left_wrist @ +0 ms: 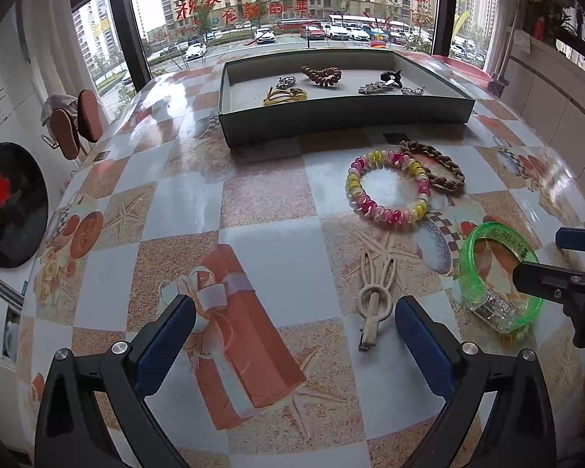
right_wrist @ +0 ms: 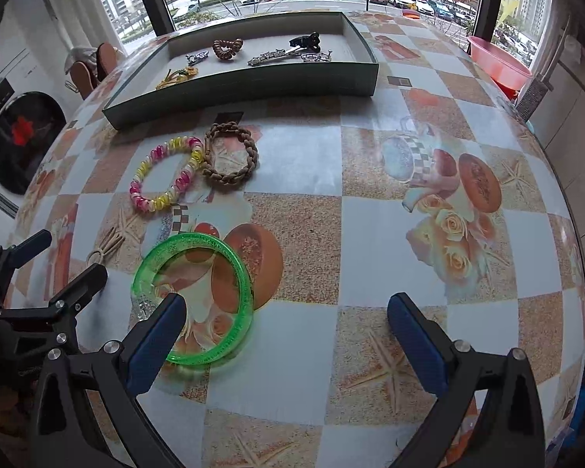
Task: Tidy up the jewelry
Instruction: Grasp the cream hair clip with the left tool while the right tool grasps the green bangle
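Looks like you're going for the green bangle (right_wrist: pixel 193 300) next; both tongs, left (left_wrist: pixel 294 323) and right (right_wrist: pixel 286 321), gape empty; shift right tongs leftward over its rim, then squeeze.

Daylight from window (left_wrist: pixel 284 7); tabletop (left_wrist: pixel 183 202) glare (edges fisheye-bent).

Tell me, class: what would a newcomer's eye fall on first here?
Probably the green bangle, bright on the table, with one finger of the open right gripper at its rim. Next, the pink-and-yellow bracelet touching the brown braided one, both lying before the tray.
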